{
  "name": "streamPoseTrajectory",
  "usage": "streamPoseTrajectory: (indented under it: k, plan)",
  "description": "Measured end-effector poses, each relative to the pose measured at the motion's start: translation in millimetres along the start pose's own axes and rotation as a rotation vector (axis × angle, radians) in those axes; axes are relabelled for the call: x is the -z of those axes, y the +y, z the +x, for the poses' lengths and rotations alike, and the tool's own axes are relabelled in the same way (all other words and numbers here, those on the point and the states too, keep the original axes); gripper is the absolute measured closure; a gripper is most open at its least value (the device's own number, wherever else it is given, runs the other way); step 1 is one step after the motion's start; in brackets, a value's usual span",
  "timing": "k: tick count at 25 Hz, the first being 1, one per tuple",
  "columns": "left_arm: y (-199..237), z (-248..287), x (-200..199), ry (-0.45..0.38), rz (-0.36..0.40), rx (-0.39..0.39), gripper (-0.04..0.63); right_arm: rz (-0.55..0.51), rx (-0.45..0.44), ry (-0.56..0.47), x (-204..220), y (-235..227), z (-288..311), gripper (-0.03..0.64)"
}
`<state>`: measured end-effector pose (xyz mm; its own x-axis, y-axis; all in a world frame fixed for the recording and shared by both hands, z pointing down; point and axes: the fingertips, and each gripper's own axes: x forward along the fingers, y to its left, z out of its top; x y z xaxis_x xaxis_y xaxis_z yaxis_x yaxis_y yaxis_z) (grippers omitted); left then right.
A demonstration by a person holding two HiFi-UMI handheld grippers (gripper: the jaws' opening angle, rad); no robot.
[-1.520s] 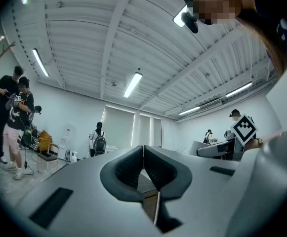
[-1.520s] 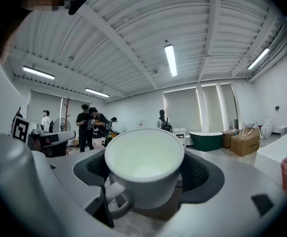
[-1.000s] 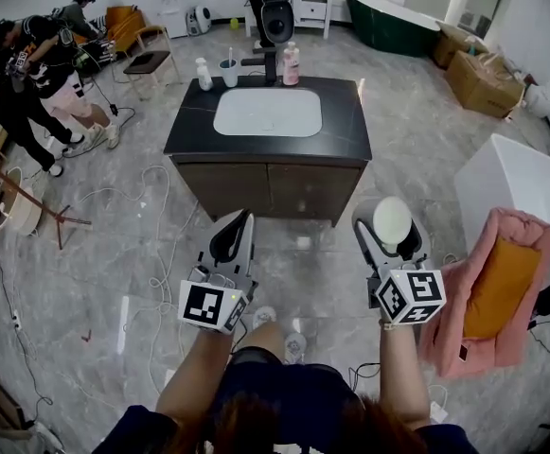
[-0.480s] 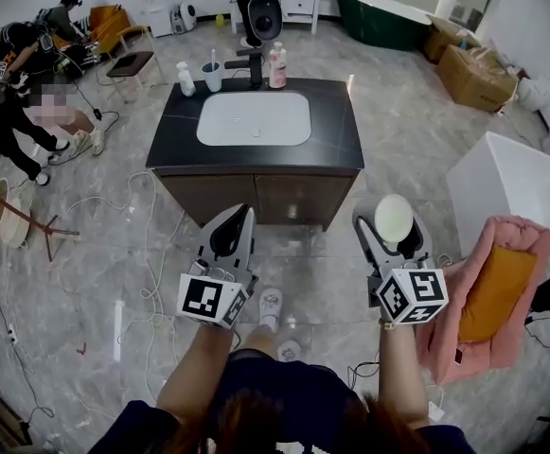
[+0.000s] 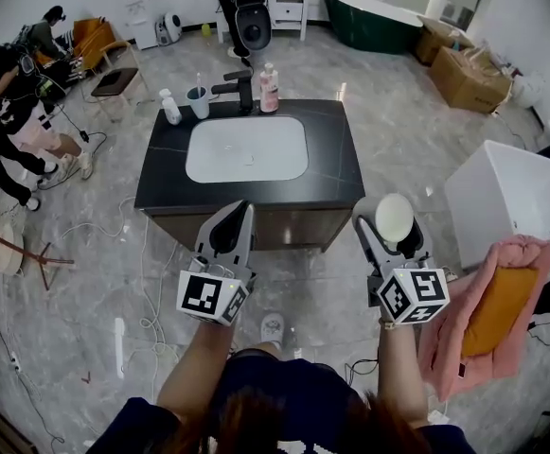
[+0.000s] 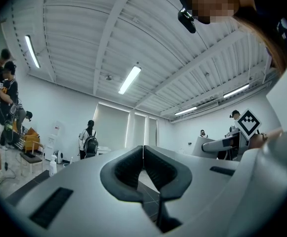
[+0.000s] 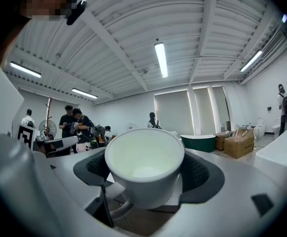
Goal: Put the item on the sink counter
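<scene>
My right gripper [image 5: 394, 225] is shut on a white mug [image 5: 393, 221], held upright at waist height just in front of the sink counter [image 5: 336, 164]. In the right gripper view the mug [image 7: 144, 169] sits between the dark pads [image 7: 201, 176], its mouth empty and its handle pointing down towards me. My left gripper [image 5: 229, 230] is shut with nothing in it, held level beside the right one; its pads [image 6: 126, 168] meet in the left gripper view. The counter is black with a white oval basin [image 5: 247, 148] and a black tap [image 5: 239, 90] at the back.
At the counter's back edge stand a white spray bottle [image 5: 169, 108], a cup [image 5: 199, 103] and a pink bottle [image 5: 269, 89]. A white box [image 5: 506, 197] and a pink chair [image 5: 492, 305] are to my right. People [image 5: 9, 112] stand far left. Cables trail on the floor.
The sink counter has come closer and lower in the head view as I stepped towards it. Both grippers keep their places, the mug still held in the right one.
</scene>
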<state>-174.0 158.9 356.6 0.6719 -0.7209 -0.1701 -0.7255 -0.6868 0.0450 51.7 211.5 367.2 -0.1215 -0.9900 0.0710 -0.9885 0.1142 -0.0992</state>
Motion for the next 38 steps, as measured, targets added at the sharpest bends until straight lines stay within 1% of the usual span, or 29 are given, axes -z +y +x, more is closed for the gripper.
streamPoseTrajectory:
  k: [3, 7, 11, 17, 20, 23, 31, 35, 38]
  plan:
    - [20.9, 28.9, 4.1, 0.001, -0.001, 0.020, 0.572, 0.005, 0.015, -0.004, -2.9, -6.4, 31.4, 0.183]
    - [39.7, 59.1, 4.6, -0.001, 0.005, 0.039, 0.572, 0.017, 0.039, -0.015, -8.7, -17.1, 59.3, 0.183]
    - [58.5, 78.5, 10.7, 0.001, 0.015, 0.016, 0.572, 0.016, 0.044, -0.008, -8.4, -24.4, 81.5, 0.183]
    - [76.4, 107.7, 33.4, 0.025, 0.006, 0.012, 0.572, 0.027, 0.029, -0.005, -2.1, -40.3, 120.8, 0.183]
    - [87.5, 128.8, 45.1, 0.045, 0.009, -0.009, 0.572, 0.035, 0.004, 0.008, 3.0, -53.0, 149.4, 0.183]
    - [97.4, 161.0, 49.2, 0.043, 0.018, -0.035, 0.572, 0.033, -0.030, 0.015, -0.3, -73.8, 186.9, 0.183]
    - [123.5, 277.0, 51.8, 0.025, 0.032, -0.140, 0.572, 0.014, -0.152, 0.027, -32.9, -144.9, 306.2, 0.183]
    - [126.9, 330.0, 60.1, 0.023, 0.034, -0.185, 0.572, 0.004, -0.206, 0.044, -39.5, -181.8, 354.3, 0.183]
    - [129.1, 366.1, 58.0, 0.024, 0.038, -0.225, 0.572, 0.002, -0.242, 0.049, -53.5, -208.0, 385.1, 0.183]
